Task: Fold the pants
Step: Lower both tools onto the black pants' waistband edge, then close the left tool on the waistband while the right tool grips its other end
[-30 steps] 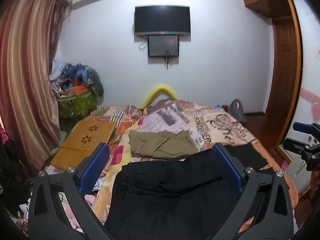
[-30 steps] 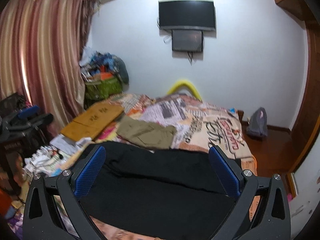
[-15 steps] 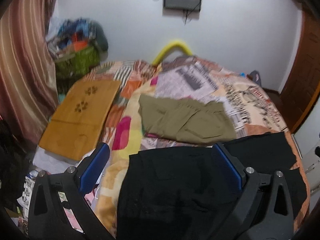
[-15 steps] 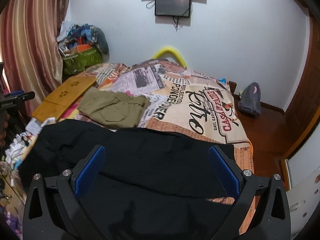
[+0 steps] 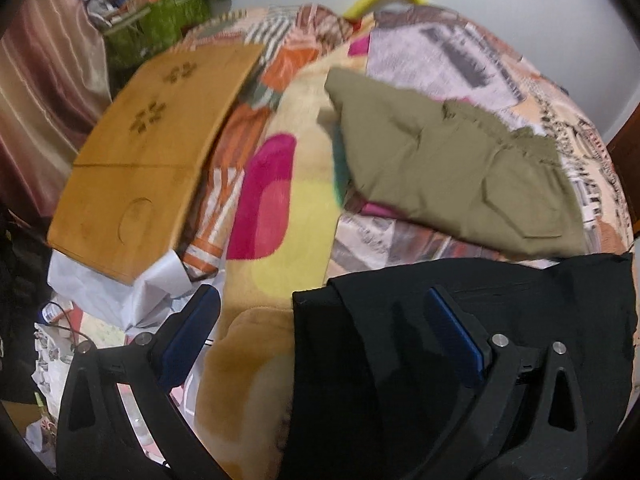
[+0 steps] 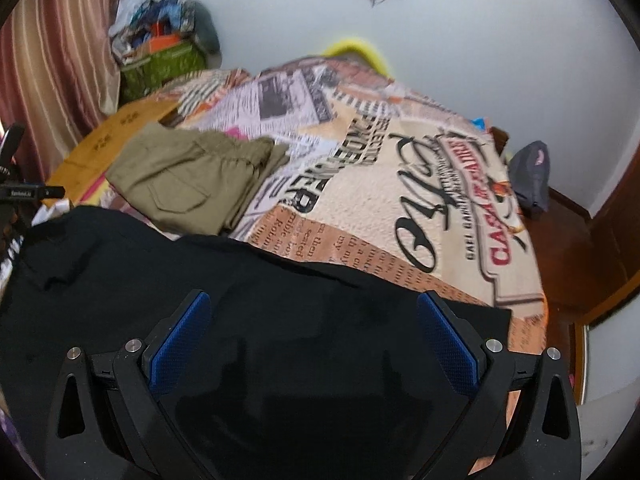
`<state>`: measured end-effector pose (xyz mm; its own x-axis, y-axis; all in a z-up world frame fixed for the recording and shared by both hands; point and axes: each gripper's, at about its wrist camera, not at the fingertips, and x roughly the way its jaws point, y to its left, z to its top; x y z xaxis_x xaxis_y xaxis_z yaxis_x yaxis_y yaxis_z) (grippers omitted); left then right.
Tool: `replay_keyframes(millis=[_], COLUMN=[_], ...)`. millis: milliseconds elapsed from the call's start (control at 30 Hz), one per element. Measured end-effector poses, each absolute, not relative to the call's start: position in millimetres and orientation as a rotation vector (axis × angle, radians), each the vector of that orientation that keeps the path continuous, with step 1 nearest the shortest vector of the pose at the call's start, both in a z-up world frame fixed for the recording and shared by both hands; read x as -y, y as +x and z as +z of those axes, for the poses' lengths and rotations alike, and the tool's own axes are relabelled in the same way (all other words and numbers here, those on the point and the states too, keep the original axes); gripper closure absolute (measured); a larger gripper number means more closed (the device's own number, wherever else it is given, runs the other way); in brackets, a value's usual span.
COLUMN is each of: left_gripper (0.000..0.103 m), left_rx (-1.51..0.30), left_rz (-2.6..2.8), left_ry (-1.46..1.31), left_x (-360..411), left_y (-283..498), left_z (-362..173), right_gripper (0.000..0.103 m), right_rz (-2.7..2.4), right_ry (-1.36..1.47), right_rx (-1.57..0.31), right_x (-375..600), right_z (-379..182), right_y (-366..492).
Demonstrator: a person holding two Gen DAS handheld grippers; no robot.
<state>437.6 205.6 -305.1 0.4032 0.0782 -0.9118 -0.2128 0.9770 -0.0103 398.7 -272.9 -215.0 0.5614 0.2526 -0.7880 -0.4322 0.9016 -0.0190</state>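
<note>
The black pants (image 6: 248,320) lie spread across the near end of the bed (image 6: 400,184), their long axis running left to right in front of both grippers. The left gripper (image 5: 320,328) hangs with jaws released and empty, straddling the pants' left edge: its right finger is over the black cloth, its left finger over the blanket and the clutter beside the bed. The right gripper (image 6: 314,328) is likewise spread wide and grasping nothing, both fingers over the cloth, with the right-hand end of the pants just beyond. Each end thus lies nearest its own gripper. Olive pants (image 5: 452,168) sit folded farther up the bed, apart from the black pair.
</note>
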Motion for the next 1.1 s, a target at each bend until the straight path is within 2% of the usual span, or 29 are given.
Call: replay_keyframes(millis=[233, 300, 433, 467, 500, 567, 633, 667, 800, 867, 933, 967, 1100], left_gripper=[0.0, 0.001, 0.015, 0.02, 0.023, 0.04, 0.051, 0.058, 0.067, 0.073, 0.076, 0.078, 0.084], left_rx=[-1.254, -1.267, -1.327, -1.335, -1.333, -1.32, -1.319, -1.319, -1.294, -1.277, -1.26, -1.248, -1.201], left_rz=[0.132, 0.107, 0.054, 0.043, 0.034, 0.005, -0.012, -0.023, 0.002, 0.01, 0.015, 0.016, 0.015], left_ry=[-0.144, -0.163, -0.203, -0.213, -0.222, -0.249, -0.267, -0.272, -0.193, -0.174, -0.168, -0.162, -0.144], left_x=[-211.8, -212.9, -214.2, -214.6, -215.1, -215.8, -215.3, -213.9, -205.0, -202.4, -202.4, -201.7, -199.8], left_y=[453.6, 455.8, 460.8, 460.7, 460.9, 461.0, 461.2, 461.1, 459.4, 456.9, 452.9, 451.6, 444.7], left_z=[-339.0, -343.8, -357.2, -358.9, -359.6, -358.3, -358.3, -358.1, -349.7, -343.4, -336.8, -331.9, -311.0], right_gripper=[0.002, 0.007, 0.013, 0.018, 0.018, 0.018, 0.023, 0.028, 0.052, 0.061, 0.079, 0.092, 0.095], right_rz=[0.475, 0.491, 0.499, 0.501, 0.506, 0.51, 0.515, 0.518, 0.515, 0.512, 0.491, 0.502, 0.51], right_ry=[-0.306, -0.329, -0.355, -0.357, -0.354, -0.342, -0.342, -0.342, -0.349, -0.352, -0.365, -0.342, -0.287], right_rx=[-0.97, -0.994, -1.046, -1.059, -1.063, -1.049, -1.038, -1.032, -1.026, -1.022, -1.01, -1.023, -1.015], right_x=[248.3, 244.7, 243.5, 243.8, 243.9, 245.3, 245.5, 246.4, 247.4, 248.5, 250.0, 253.4, 262.3], right_z=[-250.0, -260.3, -277.0, -280.5, -282.9, -282.9, -282.0, -281.3, -277.2, -275.8, -274.3, -273.4, -265.8], right_y=[439.6, 448.0, 456.7, 457.4, 458.4, 458.6, 457.4, 456.1, 454.7, 453.2, 451.9, 452.0, 445.3])
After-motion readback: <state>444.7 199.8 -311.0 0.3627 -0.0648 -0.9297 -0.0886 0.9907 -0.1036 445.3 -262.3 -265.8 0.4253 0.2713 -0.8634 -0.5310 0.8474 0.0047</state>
